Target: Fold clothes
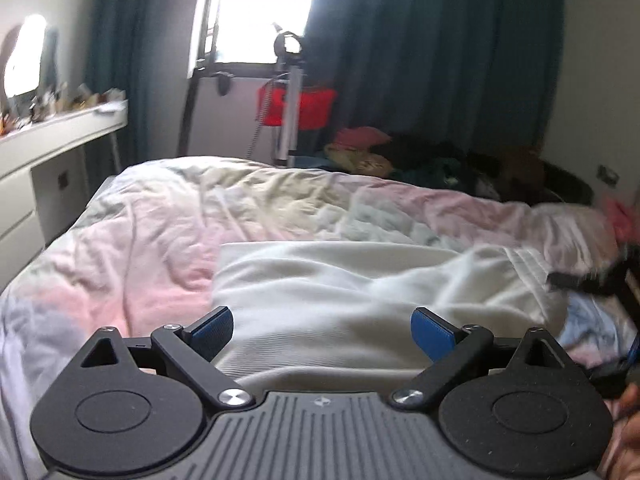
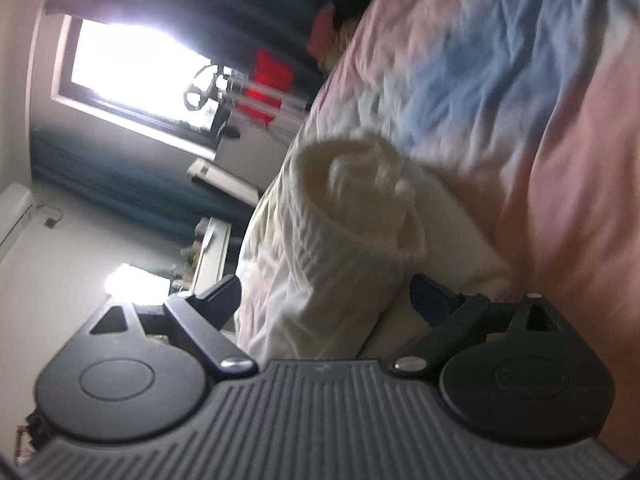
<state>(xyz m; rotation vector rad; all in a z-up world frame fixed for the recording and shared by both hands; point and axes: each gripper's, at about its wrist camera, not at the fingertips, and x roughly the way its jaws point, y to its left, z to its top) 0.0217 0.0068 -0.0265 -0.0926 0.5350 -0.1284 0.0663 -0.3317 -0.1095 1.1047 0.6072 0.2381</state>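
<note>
A white ribbed knit garment (image 1: 340, 292) lies partly folded on the pastel duvet (image 1: 160, 232). My left gripper (image 1: 322, 334) is open just above its near edge, holding nothing. In the right wrist view, which is rolled sideways, the garment's ribbed cuff end (image 2: 352, 208) stands bunched up between the spread fingers of my right gripper (image 2: 326, 300). The right gripper is open, its jaws on either side of the cloth, apart from it. The right gripper also shows blurred at the right edge of the left wrist view (image 1: 600, 276).
A pile of dark and coloured clothes (image 1: 440, 160) lies at the bed's far right. A white dresser (image 1: 60, 140) with clutter stands left. A tripod with a red bag (image 1: 296, 108) stands before the window and teal curtains (image 1: 432, 48).
</note>
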